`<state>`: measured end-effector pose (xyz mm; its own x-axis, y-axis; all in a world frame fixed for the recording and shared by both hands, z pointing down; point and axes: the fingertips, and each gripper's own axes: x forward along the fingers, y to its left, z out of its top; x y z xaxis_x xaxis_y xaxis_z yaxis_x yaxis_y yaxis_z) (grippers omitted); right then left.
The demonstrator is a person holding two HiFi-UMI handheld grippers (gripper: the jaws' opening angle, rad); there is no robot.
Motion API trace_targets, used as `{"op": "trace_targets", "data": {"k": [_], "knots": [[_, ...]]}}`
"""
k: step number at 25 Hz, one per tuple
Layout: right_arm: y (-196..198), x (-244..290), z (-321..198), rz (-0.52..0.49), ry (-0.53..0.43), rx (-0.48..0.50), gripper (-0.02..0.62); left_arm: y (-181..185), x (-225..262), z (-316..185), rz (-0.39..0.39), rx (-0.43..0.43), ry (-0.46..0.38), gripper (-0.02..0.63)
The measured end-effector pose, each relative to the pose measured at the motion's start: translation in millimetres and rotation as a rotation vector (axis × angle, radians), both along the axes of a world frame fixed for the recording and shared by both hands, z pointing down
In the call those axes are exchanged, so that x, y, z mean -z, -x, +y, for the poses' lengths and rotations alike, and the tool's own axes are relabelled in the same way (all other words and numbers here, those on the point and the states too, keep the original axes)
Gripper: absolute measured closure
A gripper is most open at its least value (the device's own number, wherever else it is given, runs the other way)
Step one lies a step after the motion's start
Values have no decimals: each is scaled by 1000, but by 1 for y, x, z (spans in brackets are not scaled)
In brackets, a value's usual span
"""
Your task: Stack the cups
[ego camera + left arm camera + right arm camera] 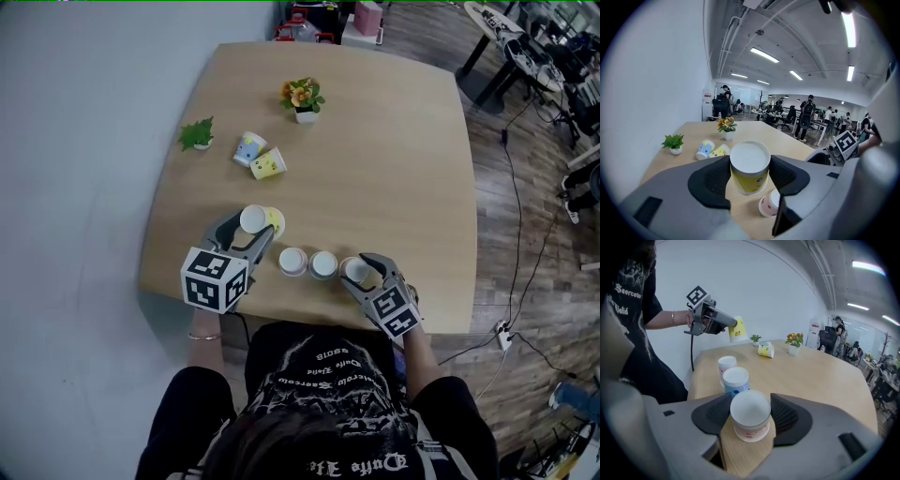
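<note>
The left gripper [253,225] clasped a yellow paper cup [750,171] above the pale wooden table [403,169]. The right gripper [359,270] clenched an upside-down, pink-printed white paper cup [750,417] standing there.

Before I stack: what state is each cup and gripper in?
Left gripper: jaws shut on yellow cup.
Yellow cup: upside down, lifted off the table.
Right gripper: jaws shut on red-print cup.
Red-print cup: upside down, on the table.
Blue-dotted cup: upside down, free.
Pink cup: upside down, free.
Light blue cup: lying on its side.
Second yellow cup: lying on its side.
</note>
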<state>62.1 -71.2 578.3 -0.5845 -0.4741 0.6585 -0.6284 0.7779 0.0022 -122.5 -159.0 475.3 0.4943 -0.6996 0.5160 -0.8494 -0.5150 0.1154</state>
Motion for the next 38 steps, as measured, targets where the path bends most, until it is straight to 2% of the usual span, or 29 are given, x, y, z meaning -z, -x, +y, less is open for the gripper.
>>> {"op": "trace_targets", "data": {"k": [6,8,10,13,16,19,27,34,38], "knots": [[-2,1,0,-50,16,-20,321,-16,12,8,1,-67,-10,345],[-2,7,1,-94,32,-20,262,-22,17,10,14,-95,-25,345],[-3,14,1,-130,35,-20,259,-28,21,15,37,-134,-27,345],[-9,23,-3,-168,15,-55,259,-43,26,29,49,-242,-5,345],[-21,30,-7,-175,-14,-106,259,-60,26,45,12,-365,14,345],[-34,33,-7,-155,-34,-139,259,-72,18,54,-35,-435,33,345],[-58,33,-3,-159,-40,-217,259,-94,-5,66,-96,-503,74,344],[-70,34,-6,-164,-46,-253,259,-100,-33,71,-205,-538,112,344],[-74,35,-8,-159,-51,-260,259,-99,-38,70,-214,-509,119,342]]}}
